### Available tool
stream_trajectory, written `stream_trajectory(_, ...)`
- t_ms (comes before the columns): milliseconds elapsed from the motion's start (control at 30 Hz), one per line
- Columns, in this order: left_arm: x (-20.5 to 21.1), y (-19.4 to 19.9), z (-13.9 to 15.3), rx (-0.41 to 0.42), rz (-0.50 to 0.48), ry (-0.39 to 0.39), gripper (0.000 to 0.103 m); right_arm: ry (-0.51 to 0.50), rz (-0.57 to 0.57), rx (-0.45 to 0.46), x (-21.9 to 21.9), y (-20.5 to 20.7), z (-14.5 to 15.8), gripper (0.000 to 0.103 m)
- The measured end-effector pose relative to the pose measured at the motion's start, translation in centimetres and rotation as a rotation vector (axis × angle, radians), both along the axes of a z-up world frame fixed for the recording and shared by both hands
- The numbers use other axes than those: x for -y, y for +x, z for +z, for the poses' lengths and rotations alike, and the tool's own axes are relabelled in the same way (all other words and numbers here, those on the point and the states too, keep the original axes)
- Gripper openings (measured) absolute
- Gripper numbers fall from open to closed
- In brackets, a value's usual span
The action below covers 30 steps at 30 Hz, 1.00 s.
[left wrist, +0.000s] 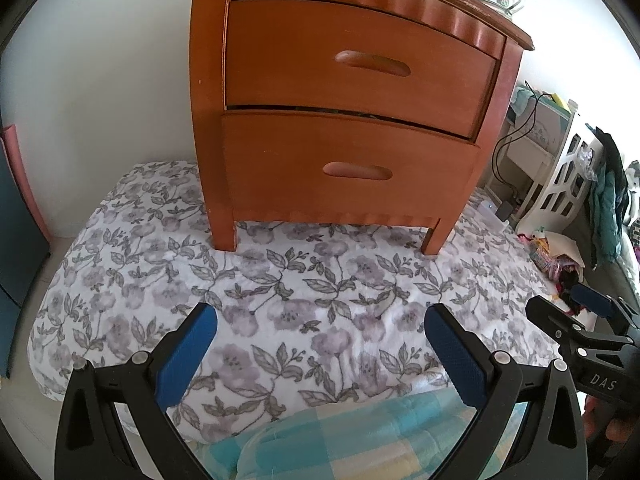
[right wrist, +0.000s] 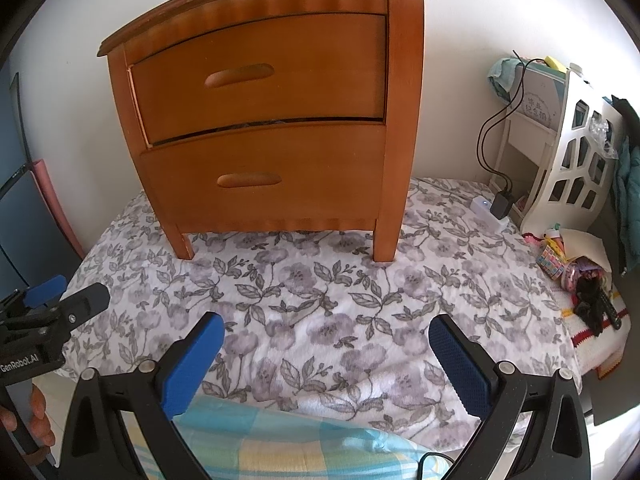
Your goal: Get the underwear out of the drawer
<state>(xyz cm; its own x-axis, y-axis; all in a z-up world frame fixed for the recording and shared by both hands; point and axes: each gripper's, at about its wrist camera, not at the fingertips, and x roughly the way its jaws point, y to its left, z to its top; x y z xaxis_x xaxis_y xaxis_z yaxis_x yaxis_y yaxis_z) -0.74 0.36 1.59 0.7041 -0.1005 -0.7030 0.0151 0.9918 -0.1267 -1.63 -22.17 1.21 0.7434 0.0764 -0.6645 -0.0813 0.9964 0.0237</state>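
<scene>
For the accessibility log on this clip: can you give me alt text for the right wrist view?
A wooden two-drawer nightstand stands on a floral quilt, both drawers shut or nearly so. The right tool is open and empty in the foreground; the left tool shows at the left edge. A white shelf unit stands at right.

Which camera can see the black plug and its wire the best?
The right wrist view. There the black plug sits in plain sight beside the white shelf, its wire looping up the wall. In the left wrist view the plug is smaller, near the picture's right side, partly tucked behind the nightstand.
</scene>
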Motion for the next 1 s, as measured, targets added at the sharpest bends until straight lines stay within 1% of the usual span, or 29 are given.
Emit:
stream_trajectory(167,0.1,0.2,-0.2,-0.018,-0.005,0.002,0.103,0.003,0.001,-0.01,0.0,-0.2,-0.2,0.103)
stream_trajectory(500,0.2,0.8,-1.1,-0.06,-0.009,0.005,0.103,0.003,0.004,-0.038,-0.2,0.7,-0.5,0.103)
stream_trajectory(633,0.3,1.8,-0.6,-0.06,-0.03,0.031,0.103,0.004,0.001,-0.049,0.1,1.1,-0.8,0.103)
stream_trajectory(733,0.2,3.6,1.0,-0.032,-0.05,0.064,0.103,0.008,-0.004,-0.06,0.4,1.6,-1.1,0.103)
stream_trajectory(833,0.4,6.9,2.8,-0.02,-0.088,0.107,0.103,0.01,-0.007,-0.072,0.6,2.1,-1.4,0.103)
stream_trajectory(1000,2.1,13.3,5.1,-0.016,-0.2,0.207,0.103,0.012,-0.018,-0.101,1.4,3.5,-2.2,0.103)
